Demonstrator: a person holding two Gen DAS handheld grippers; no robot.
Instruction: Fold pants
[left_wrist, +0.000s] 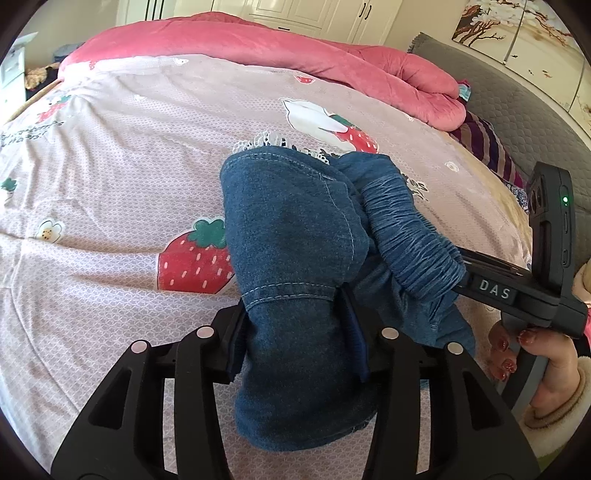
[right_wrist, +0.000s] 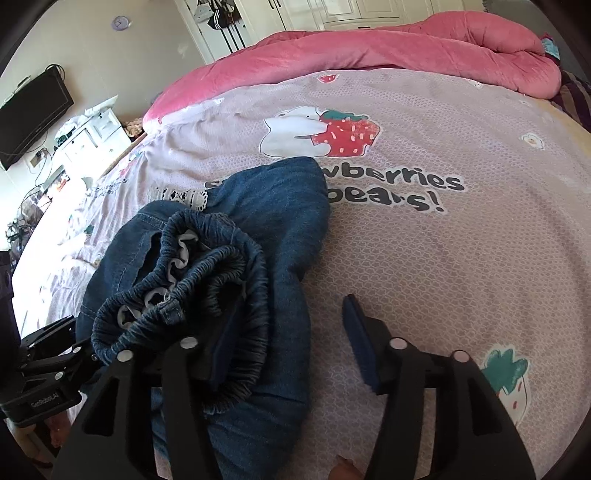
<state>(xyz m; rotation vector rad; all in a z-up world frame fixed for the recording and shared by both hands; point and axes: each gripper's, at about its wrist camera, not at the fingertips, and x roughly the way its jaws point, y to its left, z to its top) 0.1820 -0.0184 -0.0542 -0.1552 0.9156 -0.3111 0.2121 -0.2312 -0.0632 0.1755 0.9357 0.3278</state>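
A: Left wrist view. Left gripper (left_wrist: 291, 332), both pads flank a thick fold of the denim pants (left_wrist: 295, 229). Pads look to touch the cloth on both sides; I read it as a light hold, loosening perhaps, not a firm pinch.

B: Where do the pants sit from those tongs?

A: Between the jaws and running ahead of them, bunched on the strawberry bedsheet (left_wrist: 110, 166). Elastic waistband (left_wrist: 410, 236) lies ahead and to the right, draped over the tip of the right gripper (left_wrist: 495, 291), which comes in from that side with a hand (left_wrist: 532, 350) on its grip.

B: Why bunched like that?

A: My guess: 1 fold is laid and the 2 tongs are letting the bundle settle on the bed.

B: Right wrist view?

A: Right gripper (right_wrist: 291, 339) stands wide. The left pad sits against the gathered waistband (right_wrist: 207, 273); the right pad hangs over bare sheet (right_wrist: 443, 258), touching no cloth. No grip.

B: Pants from these tongs?

A: Mostly left of and ahead of the jaws, with 1 smooth leg panel (right_wrist: 288, 206) reaching forward. Left gripper (right_wrist: 48, 373) at the low left edge.
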